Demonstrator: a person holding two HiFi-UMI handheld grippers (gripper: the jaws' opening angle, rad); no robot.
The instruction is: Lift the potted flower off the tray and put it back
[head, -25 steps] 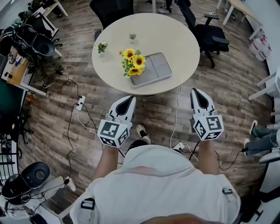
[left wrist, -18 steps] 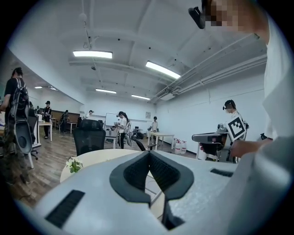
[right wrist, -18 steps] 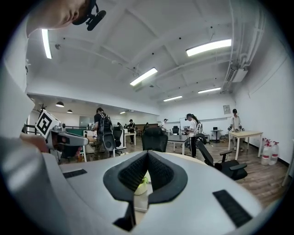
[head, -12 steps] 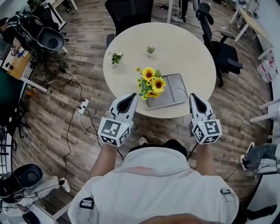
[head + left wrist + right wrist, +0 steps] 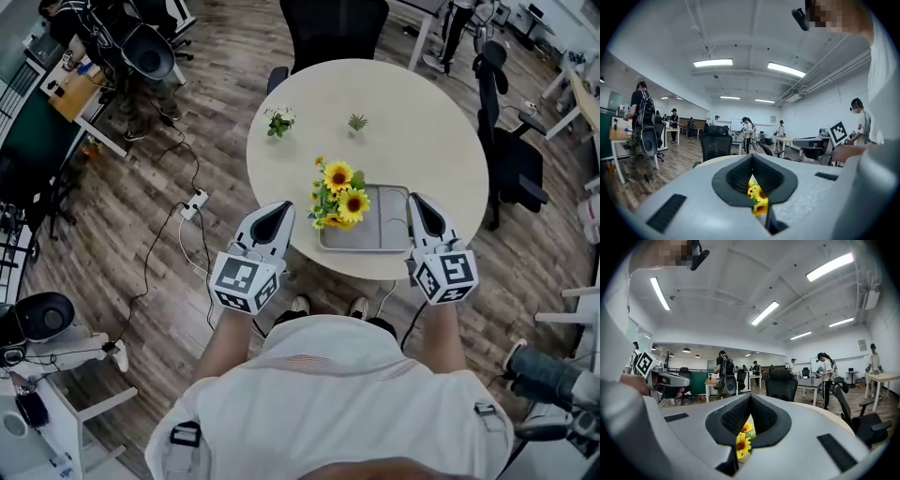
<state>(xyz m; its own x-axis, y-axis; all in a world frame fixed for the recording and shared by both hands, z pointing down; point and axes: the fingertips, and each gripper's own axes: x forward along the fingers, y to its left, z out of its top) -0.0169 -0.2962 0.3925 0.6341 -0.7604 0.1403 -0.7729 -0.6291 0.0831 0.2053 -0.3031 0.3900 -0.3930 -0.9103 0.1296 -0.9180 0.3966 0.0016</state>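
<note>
A potted bunch of yellow sunflowers [image 5: 339, 192] stands on the left end of a grey tray [image 5: 380, 232], near the front edge of a round beige table [image 5: 422, 122]; the blooms hide the pot. My left gripper [image 5: 284, 206] hangs at the table's edge just left of the flowers, jaws shut and empty. My right gripper [image 5: 415, 197] is over the tray's right end, also shut and empty. The flowers [image 5: 757, 194] show through the gap behind the tips of the left gripper [image 5: 751, 157] in the left gripper view. In the right gripper view the flowers [image 5: 743, 439] show likewise behind the right gripper [image 5: 751, 395].
Two small potted plants [image 5: 278, 120] [image 5: 356, 122] stand on the table's far half. Black office chairs wait beyond the table [image 5: 333, 28] and at its right [image 5: 511, 159]. A power strip with cables [image 5: 195, 202] lies on the wooden floor at left. Other people stand around the room.
The person has walked up to the table. Both shut grippers moved from over the floor to the table's near edge, on either side of the tray and the flowers.
</note>
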